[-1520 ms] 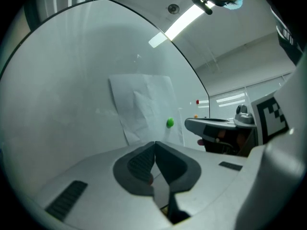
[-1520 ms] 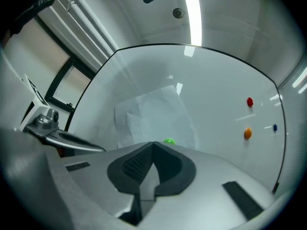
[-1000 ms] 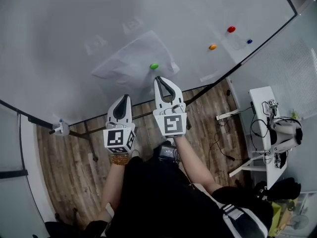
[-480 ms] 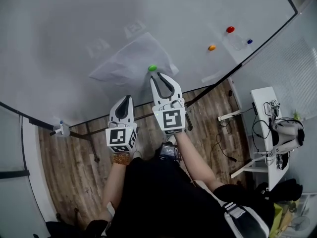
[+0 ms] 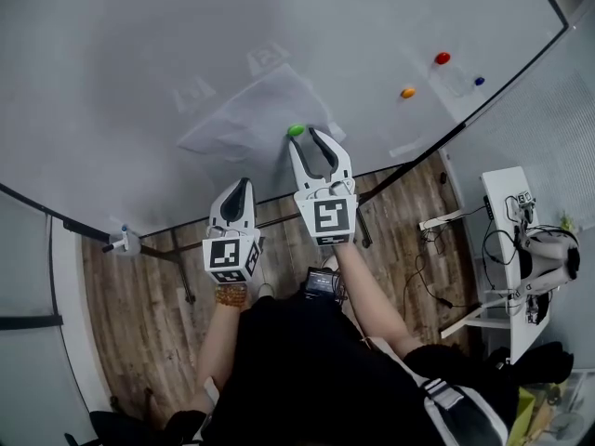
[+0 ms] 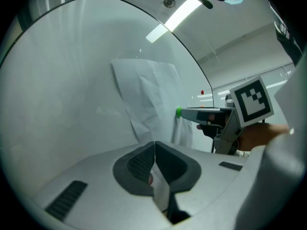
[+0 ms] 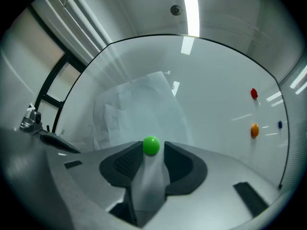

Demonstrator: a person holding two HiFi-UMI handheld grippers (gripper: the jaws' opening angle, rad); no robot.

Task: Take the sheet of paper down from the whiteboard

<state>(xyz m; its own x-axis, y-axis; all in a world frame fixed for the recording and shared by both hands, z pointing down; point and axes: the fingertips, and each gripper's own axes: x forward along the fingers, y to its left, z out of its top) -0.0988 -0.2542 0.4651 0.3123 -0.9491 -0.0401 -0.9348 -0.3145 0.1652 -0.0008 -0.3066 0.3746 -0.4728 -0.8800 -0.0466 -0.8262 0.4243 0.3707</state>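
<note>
Head view: your sheet of paper (image 5: 256,114) slants lower-left to upper-right; your right gripper (image 5: 305,137) is opening around the green magnet (image 5: 296,130), left gripper (image 5: 240,186) pressed together.

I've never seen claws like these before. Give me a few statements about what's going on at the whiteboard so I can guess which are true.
1. A green magnet pins the sheet of paper to the whiteboard. True.
2. The right claw is clamped tight on the green magnet. False: its jaws are opening, and the magnet sits between them ungripped.
3. The left claw holds a corner of the paper. False: it is shut on nothing and clear of the paper.
4. A red magnet and an orange magnet sit on the whiteboard, off the paper. True.
</note>
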